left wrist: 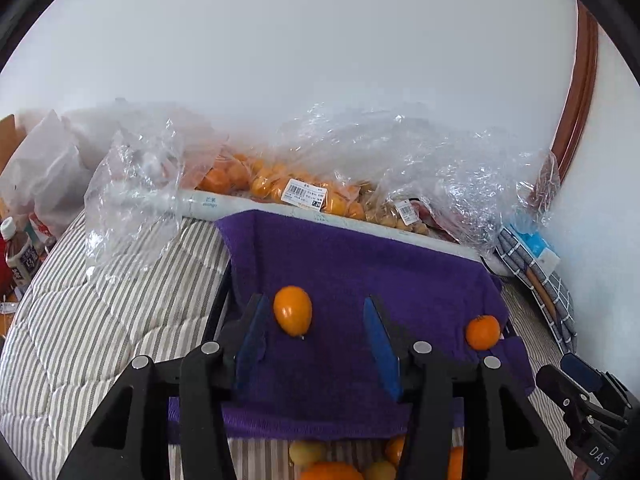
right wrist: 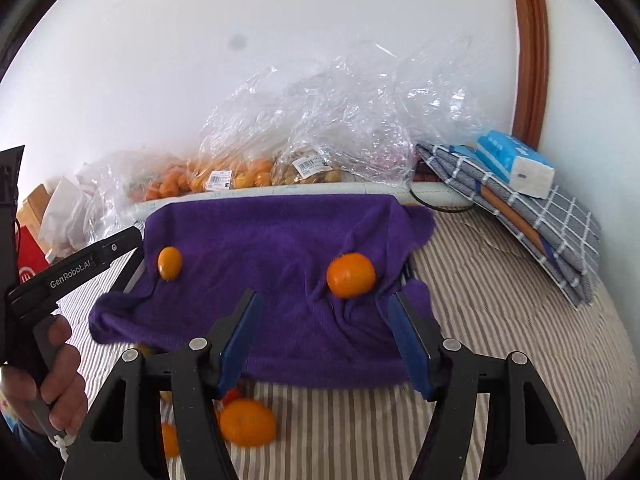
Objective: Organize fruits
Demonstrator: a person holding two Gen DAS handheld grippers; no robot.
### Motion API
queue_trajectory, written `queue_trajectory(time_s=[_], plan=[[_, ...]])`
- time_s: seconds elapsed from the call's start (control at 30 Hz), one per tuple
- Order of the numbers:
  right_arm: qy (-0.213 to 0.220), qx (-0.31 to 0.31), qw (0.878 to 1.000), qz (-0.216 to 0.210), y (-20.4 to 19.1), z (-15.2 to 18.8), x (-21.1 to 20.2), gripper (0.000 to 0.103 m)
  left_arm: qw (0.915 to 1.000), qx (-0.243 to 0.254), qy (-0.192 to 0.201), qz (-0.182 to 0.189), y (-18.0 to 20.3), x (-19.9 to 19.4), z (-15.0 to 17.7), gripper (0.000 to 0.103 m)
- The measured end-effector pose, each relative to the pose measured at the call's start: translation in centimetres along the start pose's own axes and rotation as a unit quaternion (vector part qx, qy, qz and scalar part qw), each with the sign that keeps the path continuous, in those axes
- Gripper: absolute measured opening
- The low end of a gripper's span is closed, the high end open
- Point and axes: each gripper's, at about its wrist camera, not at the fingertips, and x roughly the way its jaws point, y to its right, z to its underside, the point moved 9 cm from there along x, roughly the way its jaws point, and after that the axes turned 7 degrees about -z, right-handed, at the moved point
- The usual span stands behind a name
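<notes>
A purple towel point(left wrist: 360, 272) point(right wrist: 272, 248) covers a raised black rack on the striped bed. An oval orange kumquat point(left wrist: 293, 310) point(right wrist: 169, 263) lies on its left part. A round mandarin point(left wrist: 483, 332) point(right wrist: 351, 275) lies on its right part. My left gripper point(left wrist: 316, 322) is open above the towel, with the kumquat just inside its left finger. My right gripper point(right wrist: 324, 316) is open and empty, the mandarin just beyond its fingertips. Loose fruits point(left wrist: 332, 466) point(right wrist: 248, 422) lie on the bed in front of the towel.
Clear plastic bags of orange fruit point(left wrist: 280, 184) point(right wrist: 228, 174) and brown fruit point(right wrist: 308, 170) lie along the wall behind the towel. A folded checked cloth point(right wrist: 532, 220) with a blue tissue pack point(right wrist: 514, 160) sits at right. A drink bottle point(left wrist: 18, 250) stands at far left.
</notes>
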Motion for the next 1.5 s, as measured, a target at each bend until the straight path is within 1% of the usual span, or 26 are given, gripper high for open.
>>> queue_trajectory(time_s=[0.13, 0.23, 0.33, 0.4, 0.43, 0.47, 0.5, 0.57, 0.67, 0.73, 0.77, 0.83, 0.9, 1.0, 1.1, 1.2, 1.3, 1.33, 1.37, 1.47, 1.5], plan=[[0.004, -0.001, 1.0, 0.014, -0.1, 1.8, -3.1, 0.065, 0.9998, 0.013, -0.01, -0.007, -1.1, -2.1, 2.2, 0.048], [0.005, 0.004, 1.0, 0.009, -0.3, 3.3, -4.8, 0.065, 0.9996, 0.021, -0.014, -0.009, -2.1, -3.8, 3.9, 0.048], [0.008, 0.009, 1.0, 0.012, -0.6, 4.8, -6.0, 0.065, 0.9992, 0.026, -0.027, -0.013, -3.2, -4.8, 5.7, 0.048], [0.005, 0.012, 1.0, 0.011, -0.9, 5.7, -6.7, 0.065, 0.9992, 0.018, -0.032, -0.014, -4.2, -5.4, 6.7, 0.048], [0.006, 0.015, 1.0, 0.008, -1.1, 6.4, -7.0, 0.065, 0.9992, 0.008, -0.037, -0.009, -4.7, -5.7, 7.3, 0.048], [0.005, 0.016, 1.0, 0.006, -1.3, 7.0, -7.3, 0.065, 0.9991, 0.0, -0.043, -0.002, -5.1, -5.9, 7.9, 0.052], [0.002, 0.017, 1.0, 0.006, -1.4, 7.5, -7.3, 0.065, 0.9987, -0.009, -0.049, 0.007, -5.4, -6.0, 8.4, 0.054], [-0.004, 0.019, 1.0, 0.004, -1.6, 8.5, -7.4, 0.065, 0.9977, -0.021, -0.06, 0.024, -5.8, -6.1, 9.4, 0.055], [-0.012, 0.021, 1.0, 0.002, -1.8, 9.6, -7.7, 0.065, 0.9971, -0.013, -0.072, 0.024, -5.7, -5.8, 10.4, 0.055], [-0.01, 0.022, 1.0, 0.001, -1.8, 10.0, -8.0, 0.065, 0.9965, -0.008, -0.081, 0.021, -5.3, -5.4, 10.7, 0.055], [-0.01, 0.022, 1.0, 0.002, -1.8, 10.2, -8.1, 0.065, 0.9959, -0.007, -0.086, 0.027, -5.0, -5.3, 10.8, 0.055], [-0.008, 0.023, 1.0, 0.0, -1.8, 10.5, -8.4, 0.065, 0.994, -0.007, -0.096, 0.052, -3.9, -5.0, 11.0, 0.055], [-0.008, 0.02, 1.0, -0.003, -1.8, 10.9, -8.3, 0.065, 0.9931, 0.001, -0.097, 0.066, -2.7, -4.8, 11.0, 0.055], [-0.014, 0.018, 1.0, -0.002, -1.5, 11.5, -7.7, 0.065, 0.9928, 0.018, -0.099, 0.065, -1.2, -3.9, 11.4, 0.054], [-0.02, 0.021, 1.0, -0.013, -1.4, 11.9, -7.3, 0.065, 0.993, 0.021, -0.099, 0.061, -0.4, -3.1, 11.5, 0.054], [-0.02, 0.016, 1.0, -0.009, -1.2, 12.1, -7.2, 0.065, 0.991, 0.021, -0.111, 0.071, 0.5, -2.1, 11.4, 0.05], [-0.019, 0.019, 1.0, -0.014, -0.9, 12.3, -7.0, 0.065, 0.9904, 0.018, -0.119, 0.069, 1.0, -1.2, 11.6, 0.041], [-0.018, 0.021, 1.0, -0.014, -0.8, 12.4, -6.8, 0.065, 0.9908, 0.019, -0.116, 0.068, 1.0, -1.1, 11.6, 0.039], [-0.02, 0.023, 0.999, -0.013, -0.8, 12.5, -6.6, 0.065, 0.9909, 0.021, -0.115, 0.067, 1.0, -1.2, 11.6, 0.039], [-0.028, 0.031, 0.999, -0.015, -0.5, 12.7, -5.9, 0.065, 0.9896, 0.019, -0.112, 0.088, 0.7, -1.7, 11.3, 0.039], [-0.03, 0.032, 0.999, -0.016, -0.5, 12.7, -5.7, 0.065, 0.9904, 0.019, -0.109, 0.083, 0.3, -2.0, 11.1, 0.039]])
